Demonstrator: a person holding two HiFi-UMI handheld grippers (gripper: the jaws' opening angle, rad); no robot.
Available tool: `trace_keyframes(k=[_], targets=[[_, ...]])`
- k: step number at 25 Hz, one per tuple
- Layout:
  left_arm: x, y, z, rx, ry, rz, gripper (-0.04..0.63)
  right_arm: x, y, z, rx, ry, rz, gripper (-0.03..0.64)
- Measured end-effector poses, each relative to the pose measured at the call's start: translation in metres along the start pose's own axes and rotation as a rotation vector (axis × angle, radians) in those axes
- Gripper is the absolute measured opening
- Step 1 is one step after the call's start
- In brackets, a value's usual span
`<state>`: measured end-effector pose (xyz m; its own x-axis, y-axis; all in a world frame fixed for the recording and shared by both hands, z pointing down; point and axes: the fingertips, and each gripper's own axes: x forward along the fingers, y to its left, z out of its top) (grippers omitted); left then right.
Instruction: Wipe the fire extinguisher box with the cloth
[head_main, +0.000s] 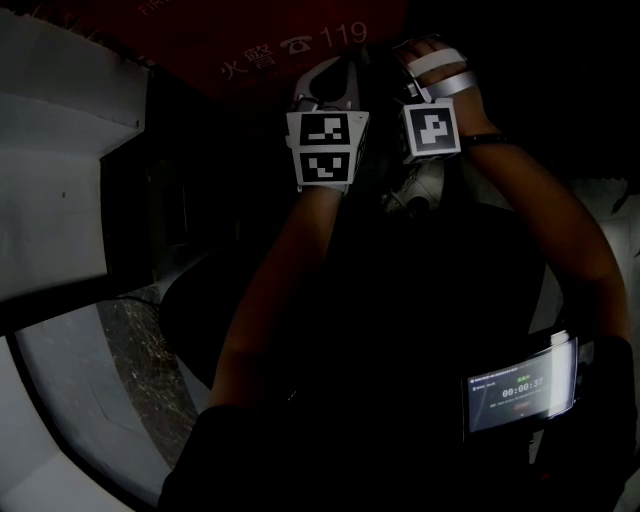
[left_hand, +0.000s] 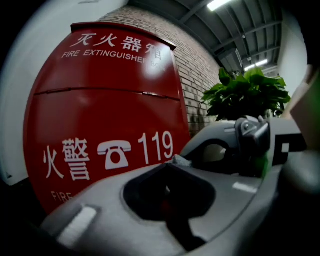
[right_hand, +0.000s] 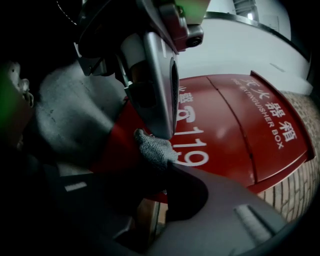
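As I watch, my left gripper (left_hand: 176, 164) and right gripper (right_hand: 167, 167) both pinch the small grey knitted cloth (right_hand: 152, 147); just ahead stands the glossy red fire extinguisher box (left_hand: 100, 110), white-lettered "119".

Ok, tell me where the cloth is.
The cloth is mid-frame in the right gripper view, held by the right gripper and left gripper, by the 119 on the fire extinguisher box.

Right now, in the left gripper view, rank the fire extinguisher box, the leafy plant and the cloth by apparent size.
1. fire extinguisher box, fills the left half.
2. leafy plant, farther off.
3. cloth, only a small grey tip shows.
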<state>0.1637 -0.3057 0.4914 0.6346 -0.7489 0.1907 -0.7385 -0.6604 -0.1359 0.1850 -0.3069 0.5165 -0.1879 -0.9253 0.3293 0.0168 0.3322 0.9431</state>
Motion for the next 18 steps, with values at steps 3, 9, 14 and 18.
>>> trace_keyframes(k=[3,9,14,18], targets=[[0.003,-0.001,-0.015,-0.016,0.028,-0.008,0.003,0.003,0.018,-0.003,0.004,0.005,0.039,0.077],[0.011,-0.003,-0.044,-0.027,0.083,-0.020,0.003,0.012,0.044,-0.009,0.010,-0.007,0.079,0.080],[0.016,-0.007,-0.062,-0.036,0.114,-0.029,0.003,0.013,0.051,-0.007,0.011,-0.015,0.095,0.081],[0.019,-0.014,-0.075,-0.036,0.141,-0.046,0.003,0.016,0.070,0.000,-0.015,-0.033,0.138,0.080]])
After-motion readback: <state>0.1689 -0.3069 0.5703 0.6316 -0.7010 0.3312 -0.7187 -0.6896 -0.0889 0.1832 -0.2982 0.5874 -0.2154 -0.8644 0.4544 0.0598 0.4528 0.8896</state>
